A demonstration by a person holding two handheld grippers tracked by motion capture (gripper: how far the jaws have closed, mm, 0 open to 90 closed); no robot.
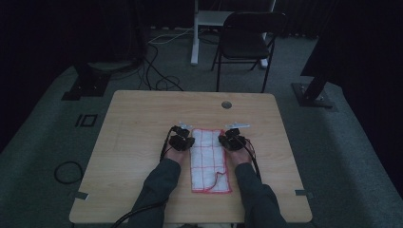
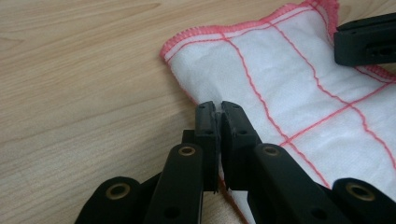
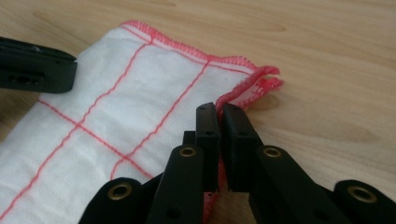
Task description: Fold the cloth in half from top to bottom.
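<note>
Room: dim, a folding chair beyond the wooden table.
Cloth: white towel with red grid, lying flat mid-table, between the hands.
Left gripper: jaws pinched tight on the towel's left edge.
Right gripper: jaws clamped on the right edge, near the far corner.

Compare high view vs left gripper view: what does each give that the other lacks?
High view alone: the whole table, the cloth's full length, both forearms, a folding chair and floor cables beyond.

Left gripper view alone: the left gripper close up, its fingers shut on the cloth's long edge near a corner, fabric pinched between them; red hem stitching is legible.

Both: the white cloth with red grid lines on the wooden table, the left gripper at one long edge and the right gripper at the opposite one, seen as a black finger in the left gripper view.
</note>
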